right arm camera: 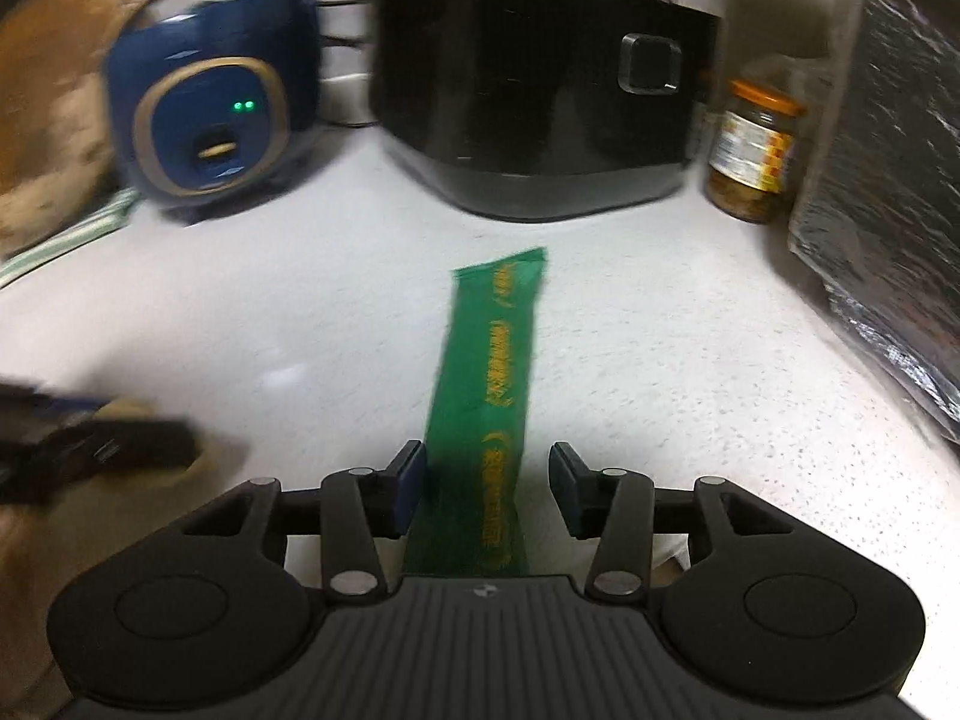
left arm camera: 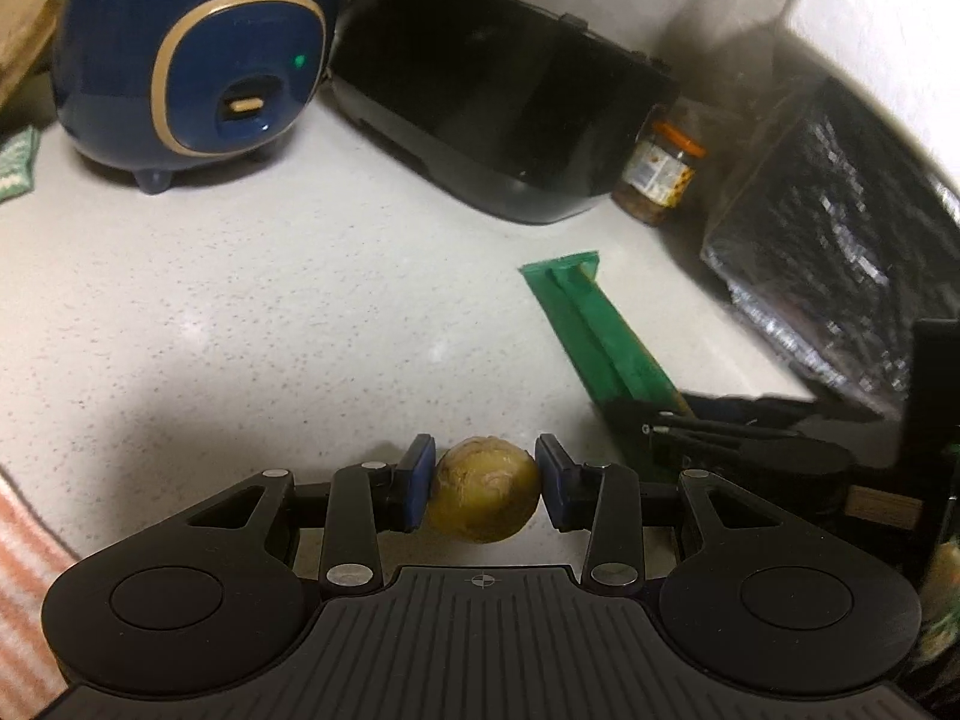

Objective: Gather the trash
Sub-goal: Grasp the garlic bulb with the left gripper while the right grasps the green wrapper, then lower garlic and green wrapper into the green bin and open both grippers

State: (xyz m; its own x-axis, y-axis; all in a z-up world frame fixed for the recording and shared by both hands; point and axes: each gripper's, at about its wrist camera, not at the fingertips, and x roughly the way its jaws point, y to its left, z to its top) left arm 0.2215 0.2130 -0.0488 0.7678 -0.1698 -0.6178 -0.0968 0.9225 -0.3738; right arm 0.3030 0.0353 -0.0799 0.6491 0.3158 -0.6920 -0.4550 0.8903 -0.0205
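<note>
My left gripper (left arm camera: 485, 483) is shut on a round yellow-brown fruit scrap (left arm camera: 483, 491), held between its blue pads just above the white speckled counter (left arm camera: 240, 312). A long green wrapper (right arm camera: 487, 396) lies flat on the counter and runs between the fingers of my right gripper (right arm camera: 489, 492), which is open around its near end without touching it. The wrapper also shows in the left wrist view (left arm camera: 591, 336), with the right gripper (left arm camera: 720, 438) over its near end. In the right wrist view the left gripper (right arm camera: 90, 450) is a blur at the left edge.
At the back stand a blue rounded appliance (left arm camera: 192, 60) with a green light, a black cooker (left arm camera: 498, 102) and a jar with an orange lid (left arm camera: 660, 171). A dark foil-covered block (left arm camera: 840, 252) stands at the right. A striped cloth (left arm camera: 24, 570) lies at the near left.
</note>
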